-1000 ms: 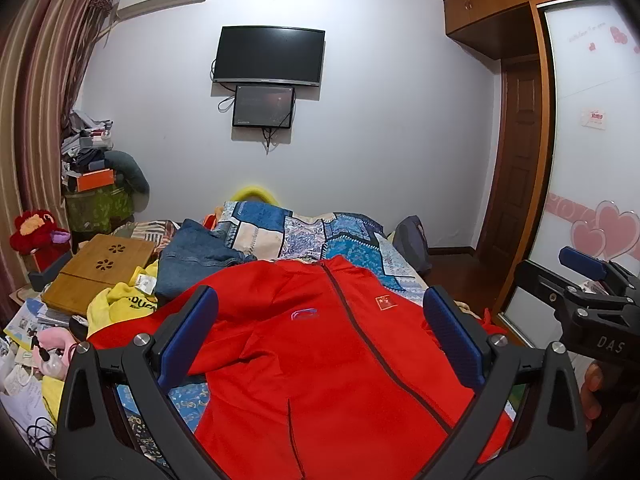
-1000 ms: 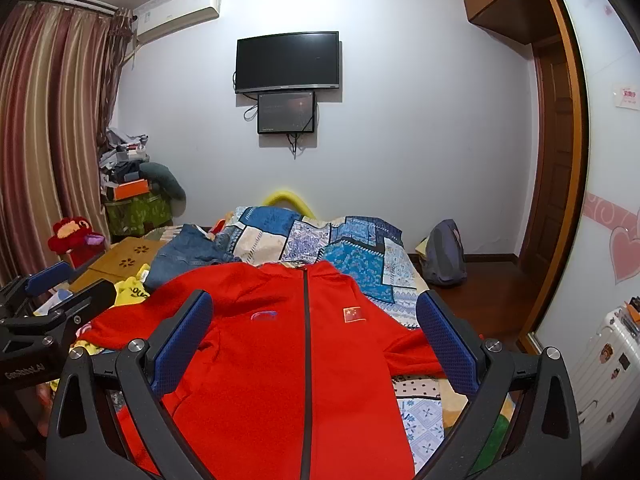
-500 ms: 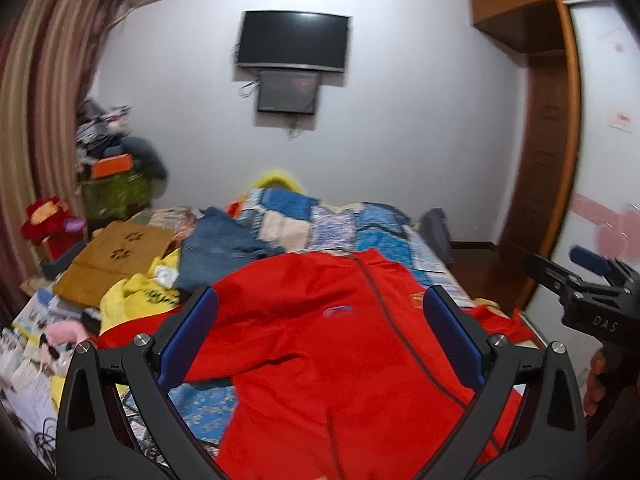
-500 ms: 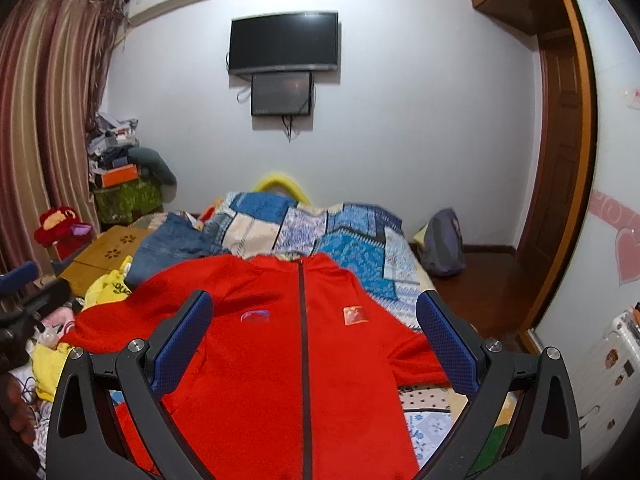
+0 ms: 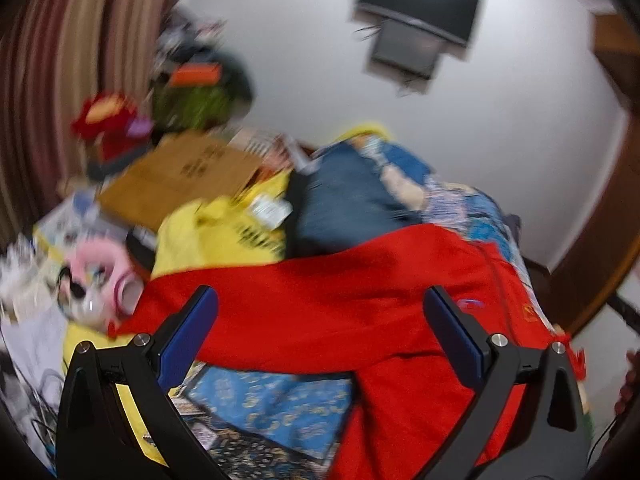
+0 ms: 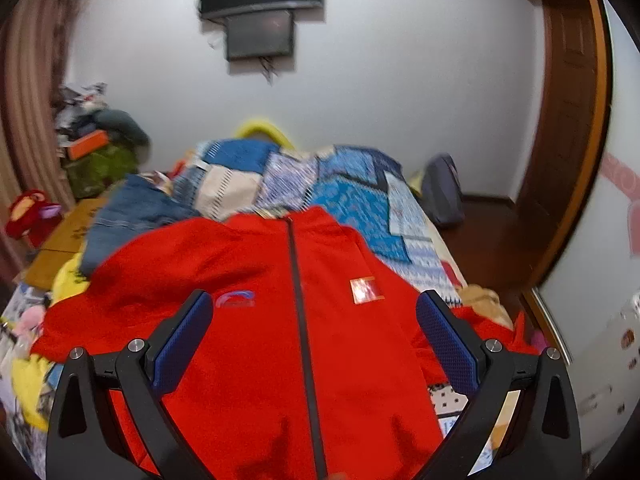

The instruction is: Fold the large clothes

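Observation:
A red zip-up jacket [image 6: 256,312] lies spread front-up on the bed, its dark zipper [image 6: 298,300] running down the middle and a small flag patch on the chest. In the left wrist view, which is blurred, the same jacket [image 5: 340,304] stretches one sleeve out to the left. My left gripper [image 5: 320,320] hovers open above that sleeve and shoulder. Open too, my right gripper [image 6: 314,320] hangs over the jacket's chest, straddling the zipper. Neither holds anything.
A blue patchwork quilt [image 6: 332,184] covers the bed beyond the jacket. Blue jeans [image 6: 132,212] and a yellow garment [image 5: 216,236] lie at the left, beside a wooden lap tray [image 5: 176,176], toys and clutter. A dark bag [image 6: 440,188] and a wooden door [image 6: 568,120] stand right.
The left gripper has swung left and tilted, now over the jacket's left sleeve with the image blurred. The right gripper has moved lower and closer to the chest. Both stay open.

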`<action>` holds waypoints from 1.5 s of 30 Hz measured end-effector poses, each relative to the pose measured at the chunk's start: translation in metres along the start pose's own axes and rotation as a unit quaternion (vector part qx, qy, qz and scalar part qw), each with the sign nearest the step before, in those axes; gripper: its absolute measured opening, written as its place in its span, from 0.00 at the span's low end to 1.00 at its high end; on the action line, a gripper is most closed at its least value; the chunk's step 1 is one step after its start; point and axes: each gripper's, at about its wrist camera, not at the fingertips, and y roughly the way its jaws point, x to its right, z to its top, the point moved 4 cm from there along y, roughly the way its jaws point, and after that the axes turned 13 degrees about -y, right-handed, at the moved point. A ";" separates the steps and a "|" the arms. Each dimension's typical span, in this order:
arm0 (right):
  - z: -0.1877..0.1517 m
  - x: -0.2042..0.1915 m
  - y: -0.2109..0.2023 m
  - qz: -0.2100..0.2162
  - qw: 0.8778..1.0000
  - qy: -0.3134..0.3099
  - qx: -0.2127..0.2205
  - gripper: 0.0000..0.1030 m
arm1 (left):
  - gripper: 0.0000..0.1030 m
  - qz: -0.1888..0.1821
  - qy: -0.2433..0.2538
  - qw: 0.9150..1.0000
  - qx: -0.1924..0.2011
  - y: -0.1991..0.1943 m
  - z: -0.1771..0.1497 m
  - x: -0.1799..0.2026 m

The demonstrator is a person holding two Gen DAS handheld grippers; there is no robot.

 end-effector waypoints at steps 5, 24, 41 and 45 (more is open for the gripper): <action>-0.006 -0.010 0.032 0.028 0.998 0.011 -0.058 0.98 | 1.00 0.012 -0.113 0.990 -0.087 0.053 -0.002 -0.081; -0.031 -0.034 0.076 0.129 0.978 0.058 -0.154 0.98 | 0.73 0.060 -0.230 0.964 -0.123 0.142 -0.026 -0.188; -0.016 0.005 0.036 0.095 0.986 0.099 -0.091 0.98 | 0.06 0.106 -0.106 0.988 -0.038 0.101 0.037 -0.136; -0.009 0.014 0.027 0.084 0.991 0.084 -0.066 0.98 | 0.06 0.057 -0.057 0.997 0.005 0.068 0.067 -0.072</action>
